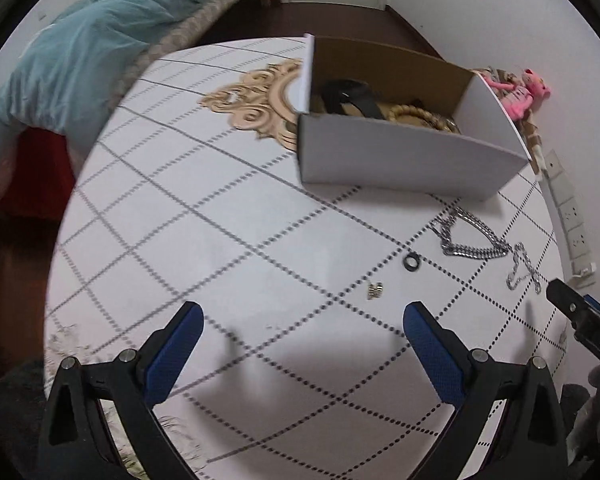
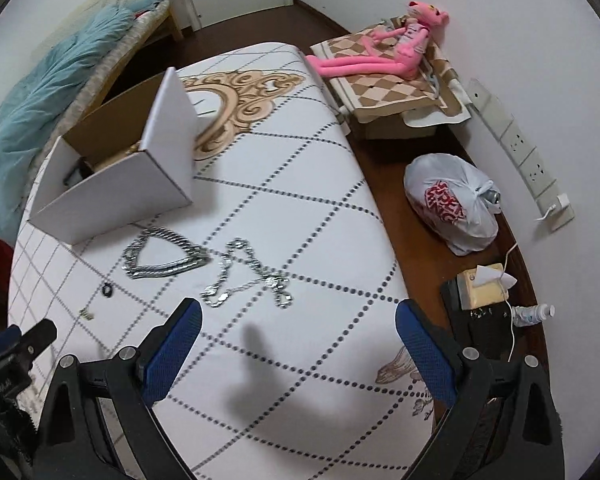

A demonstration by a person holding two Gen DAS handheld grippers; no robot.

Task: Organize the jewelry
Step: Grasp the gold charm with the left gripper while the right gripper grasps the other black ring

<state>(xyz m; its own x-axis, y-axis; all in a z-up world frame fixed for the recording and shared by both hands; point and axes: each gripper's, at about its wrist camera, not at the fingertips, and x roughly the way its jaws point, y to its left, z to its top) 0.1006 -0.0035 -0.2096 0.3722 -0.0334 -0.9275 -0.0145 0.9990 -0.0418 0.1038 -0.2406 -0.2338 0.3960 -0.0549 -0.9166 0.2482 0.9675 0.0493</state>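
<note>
Left gripper low in the left wrist view, jaws spread wide, nothing between the blue pads. Right gripper likewise wide apart and empty, low in the right wrist view.

Jewelry loose on the white table with its dotted diamond pattern: heavy silver chain coiled just in front of the box, center-left of the right view; thinner silver chain just beside it, toward frame center, close ahead of the right gripper. Small black ring right of center in the left view, with a tiny pair of metal pieces just below it, both ahead of the left gripper.

White cardboard box upper right of the left view, open on top, dark strap and beaded gold piece inside. Box wall upright between the grippers and the gold ornament print behind it.

Off the table: teal blanket on a bed, upper left; pink plush toy on a checkered cushion, upper right of the right view; tied plastic bag on the floor at right; tissue box below it; wall sockets along the far right.

Table edge curving down the right side of the right view, near the right pad. Bare tabletop broad in the left and lower middle of the left view.
</note>
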